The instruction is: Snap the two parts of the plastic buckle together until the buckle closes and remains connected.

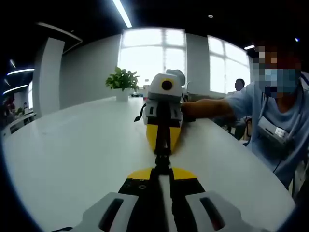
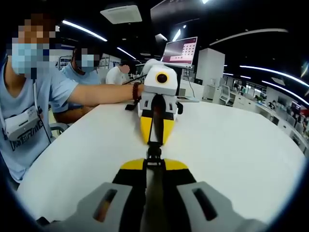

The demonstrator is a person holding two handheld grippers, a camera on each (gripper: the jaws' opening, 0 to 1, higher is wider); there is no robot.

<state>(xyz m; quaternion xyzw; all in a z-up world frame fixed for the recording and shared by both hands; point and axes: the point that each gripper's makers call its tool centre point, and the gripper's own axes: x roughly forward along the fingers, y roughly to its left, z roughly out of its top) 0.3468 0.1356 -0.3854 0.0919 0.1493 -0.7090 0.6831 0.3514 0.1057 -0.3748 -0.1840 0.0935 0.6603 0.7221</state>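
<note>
facing nose to nose over the white table (image 1: 72,145), the left gripper (image 1: 162,166) and right gripper (image 2: 154,157) each pinch one buckle half (image 1: 162,153), jaws nearly closed. halves meet (image 2: 154,151); whether latched, i cannot tell.

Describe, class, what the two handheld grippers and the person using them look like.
Each gripper has yellow, tapered jaws on a black base with grey-white outer shells. Seen from the front, the right gripper and the left gripper carry a white rounded head with black side panels. The person wears a light blue short-sleeved shirt, a white badge on a lanyard, and a dark wristband.
</note>
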